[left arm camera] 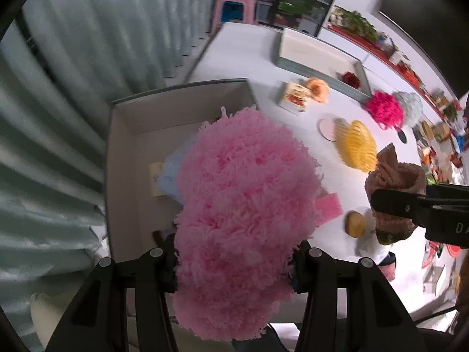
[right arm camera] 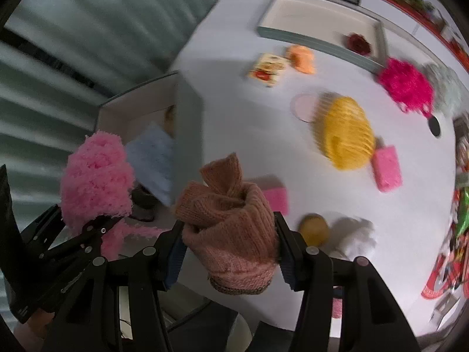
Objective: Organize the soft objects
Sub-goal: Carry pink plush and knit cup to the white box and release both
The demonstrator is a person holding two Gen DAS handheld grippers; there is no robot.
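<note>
The white tabletop (right arm camera: 240,135) fills most of the room below, and a grey-walled open box (left arm camera: 123,158) sits at its near left edge with a pale blue fluffy piece (right arm camera: 152,158) lying inside. A second, shallower tray (right arm camera: 319,17) stands at the far end of the tabletop, a dark red item (right arm camera: 358,42) in its corner.

The left gripper (left arm camera: 234,258) is pinching a big shaggy pink yarn bundle (left arm camera: 243,205), which bulges out well past both fingers and hangs over the open box. Its strands are long, loose and candy pink.

Beside it, the right gripper (right arm camera: 230,252) clamps a salmon-coloured knitted hat (right arm camera: 231,223) between its blue pads, held above the tabletop's near edge, just right of the box. The hat is ribbed and scrunched, with a darker band at its lower rim.

Loose on the tabletop lie a yellow ribbed ball (right arm camera: 343,135), a magenta pom-pom (right arm camera: 406,86), two pink sponges (right arm camera: 387,168), an orange soft piece (right arm camera: 302,57), a small printed box (right arm camera: 268,69) and a little yellow ball (right arm camera: 313,230).
</note>
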